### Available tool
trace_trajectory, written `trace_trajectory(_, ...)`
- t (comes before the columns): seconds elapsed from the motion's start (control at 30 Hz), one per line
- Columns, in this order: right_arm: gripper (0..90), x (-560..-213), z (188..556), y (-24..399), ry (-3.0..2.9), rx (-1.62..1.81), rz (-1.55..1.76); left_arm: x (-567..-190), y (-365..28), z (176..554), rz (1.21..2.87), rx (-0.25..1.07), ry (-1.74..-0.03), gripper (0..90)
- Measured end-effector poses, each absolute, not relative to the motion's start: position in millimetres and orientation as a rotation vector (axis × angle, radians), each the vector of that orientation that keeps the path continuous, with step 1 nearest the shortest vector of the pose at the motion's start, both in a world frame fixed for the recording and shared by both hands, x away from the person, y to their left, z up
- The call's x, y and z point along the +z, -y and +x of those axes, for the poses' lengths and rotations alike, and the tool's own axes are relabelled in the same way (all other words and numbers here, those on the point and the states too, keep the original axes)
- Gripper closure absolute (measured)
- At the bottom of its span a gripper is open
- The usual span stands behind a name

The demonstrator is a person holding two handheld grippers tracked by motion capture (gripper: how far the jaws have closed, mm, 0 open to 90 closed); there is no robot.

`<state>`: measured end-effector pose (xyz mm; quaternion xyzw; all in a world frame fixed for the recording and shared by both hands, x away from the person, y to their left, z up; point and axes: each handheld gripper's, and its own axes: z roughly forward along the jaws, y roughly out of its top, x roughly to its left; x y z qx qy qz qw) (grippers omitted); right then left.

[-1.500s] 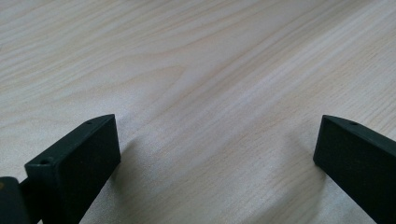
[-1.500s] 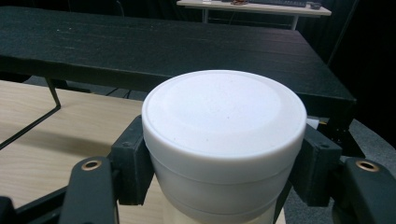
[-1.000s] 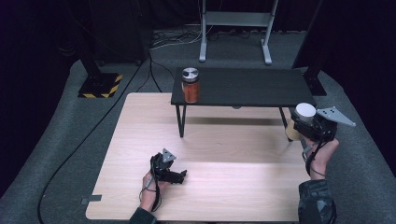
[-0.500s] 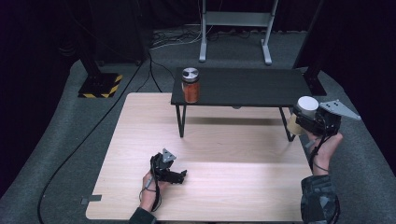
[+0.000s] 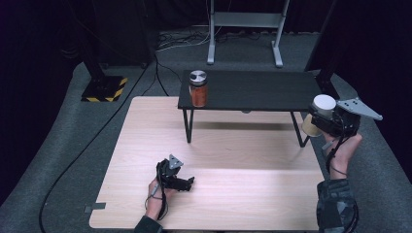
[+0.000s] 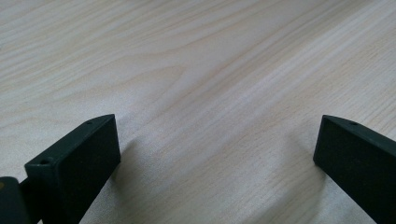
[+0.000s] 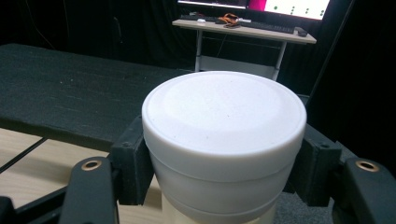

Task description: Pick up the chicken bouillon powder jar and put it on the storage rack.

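Observation:
My right gripper (image 5: pixel 326 119) is shut on a jar with a white lid (image 5: pixel 324 103) and a cream body, held in the air off the right end of the black side table (image 5: pixel 252 90). In the right gripper view the white-lidded jar (image 7: pixel 224 126) sits between the two jaws, with the black tabletop (image 7: pixel 65 93) behind it to the left. A second jar with orange contents and a silver lid (image 5: pixel 197 88) stands on the left end of that table. My left gripper (image 5: pixel 176 177) rests on the wooden table (image 5: pixel 233 160), open, with only bare wood (image 6: pixel 210 84) between its jaws.
The black side table stands on thin legs at the far edge of the wooden table. A metal stand (image 5: pixel 243 29) and cables lie on the grey floor behind it. A yellow-and-black striped base (image 5: pixel 104 88) is at the back left. A desk with screens (image 7: pixel 247 23) stands farther off.
My right gripper has lifted the white-lidded jar and carried it slightly to the right beside the black table's end. The left gripper has stayed put.

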<state>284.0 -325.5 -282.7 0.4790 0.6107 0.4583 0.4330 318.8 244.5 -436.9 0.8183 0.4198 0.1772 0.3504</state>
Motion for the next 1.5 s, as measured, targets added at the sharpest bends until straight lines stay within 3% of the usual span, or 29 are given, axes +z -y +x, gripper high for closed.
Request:
trace_trajectory(0.93, 33.1, -249.0, 282.9, 324.5, -1.486, 1.140, 1.158, -436.9, -244.5, 318.8, 2.119, 0.459, -1.087, 0.0)
trace_trajectory(1.5, 33.1, -236.1, 305.2, 320.3, -1.481, 1.149, 1.167, -436.9, -244.5, 318.8, 2.119, 0.459, -1.087, 0.0)
